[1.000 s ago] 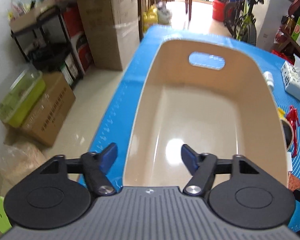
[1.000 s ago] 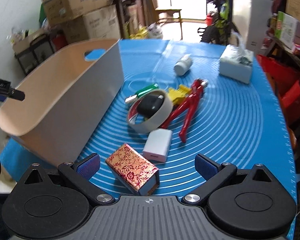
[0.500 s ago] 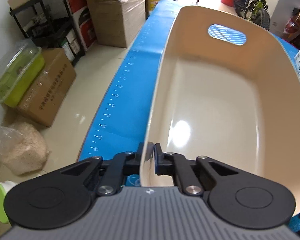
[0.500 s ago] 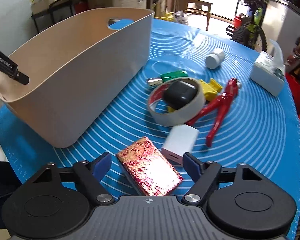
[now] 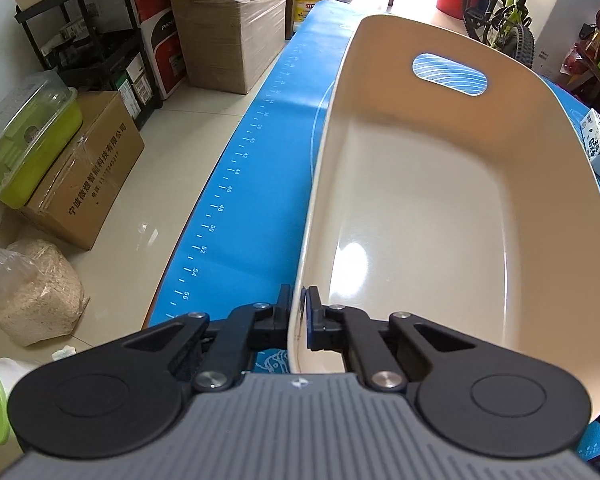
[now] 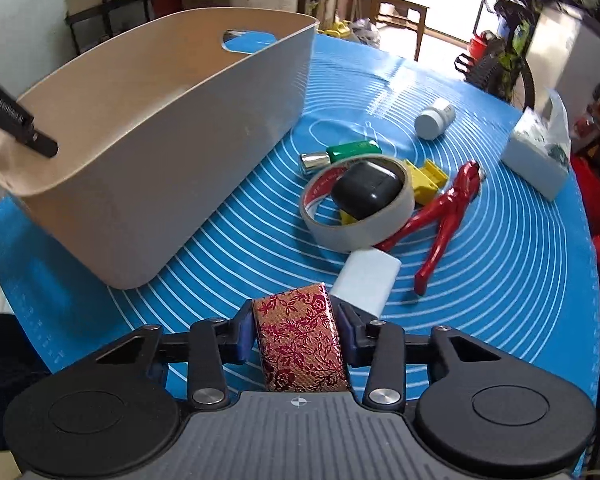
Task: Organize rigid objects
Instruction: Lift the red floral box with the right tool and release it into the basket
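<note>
A beige bin (image 5: 440, 216) with a handle slot stands on the blue mat; it also shows in the right wrist view (image 6: 172, 128). My left gripper (image 5: 299, 320) is shut on the bin's near rim, and its finger shows in the right wrist view (image 6: 16, 120). My right gripper (image 6: 297, 332) is shut on a gold box with red flowers (image 6: 300, 340). On the mat lie a white block (image 6: 366, 282), a tape roll (image 6: 360, 208) holding a black case (image 6: 366, 192), red pliers (image 6: 446, 216), a yellow piece (image 6: 428, 180), a green item (image 6: 352, 150) and a white bottle (image 6: 434, 120).
A tissue pack (image 6: 536, 152) sits at the mat's right edge. The blue mat (image 6: 500, 280) covers the table. Left of the table are cardboard boxes (image 5: 84, 172), a shelf (image 5: 100, 36), a green container (image 5: 24, 140) and a sack (image 5: 28, 292). A bicycle (image 5: 504, 12) stands behind.
My right gripper has closed on the gold flowered box, which now sits between the fingers. My left gripper stays clamped on the bin rim, having closed on it a second ago.
</note>
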{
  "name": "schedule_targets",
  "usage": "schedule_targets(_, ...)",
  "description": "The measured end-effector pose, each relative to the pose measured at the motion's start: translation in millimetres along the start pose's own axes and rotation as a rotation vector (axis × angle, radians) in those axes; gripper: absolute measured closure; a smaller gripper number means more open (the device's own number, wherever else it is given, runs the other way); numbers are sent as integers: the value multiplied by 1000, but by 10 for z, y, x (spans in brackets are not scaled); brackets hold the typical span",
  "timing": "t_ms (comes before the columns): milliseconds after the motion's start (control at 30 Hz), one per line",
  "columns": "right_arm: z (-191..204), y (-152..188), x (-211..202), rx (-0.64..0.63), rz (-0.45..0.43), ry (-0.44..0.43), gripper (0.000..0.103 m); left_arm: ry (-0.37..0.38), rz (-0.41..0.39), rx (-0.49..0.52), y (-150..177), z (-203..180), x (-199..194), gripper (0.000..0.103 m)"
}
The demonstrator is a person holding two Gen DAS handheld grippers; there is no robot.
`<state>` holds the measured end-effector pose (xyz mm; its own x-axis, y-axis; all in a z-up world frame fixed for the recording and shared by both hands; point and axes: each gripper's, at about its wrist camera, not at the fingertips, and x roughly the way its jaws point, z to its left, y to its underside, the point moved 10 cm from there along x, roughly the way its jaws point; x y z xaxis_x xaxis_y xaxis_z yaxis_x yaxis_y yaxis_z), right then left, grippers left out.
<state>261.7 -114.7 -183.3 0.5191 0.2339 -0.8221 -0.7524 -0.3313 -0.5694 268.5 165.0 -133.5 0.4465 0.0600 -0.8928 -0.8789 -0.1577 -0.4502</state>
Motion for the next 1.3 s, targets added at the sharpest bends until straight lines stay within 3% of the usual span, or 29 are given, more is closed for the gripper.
schedule_targets(433, -77, -314, -428, 105, -139, 31, 58, 6, 1, 0, 14, 2, 8, 96)
schedule_targets(633, -115, -803, -728, 127, -271, 71, 58, 9, -2, 0, 17, -9, -1, 97)
schedule_targets(833, 130, -1331, -895, 110, -382, 31, 58, 8, -1, 5, 21, -24, 7, 97)
schedule_targets(1033, 564, -1584, -670, 63, -380, -22, 58, 8, -1, 6, 27, -30, 10, 97)
schedule_targets(1300, 1164, -1477, -109, -47, -243, -44, 58, 11, 0, 10, 35, -37, 13, 97)
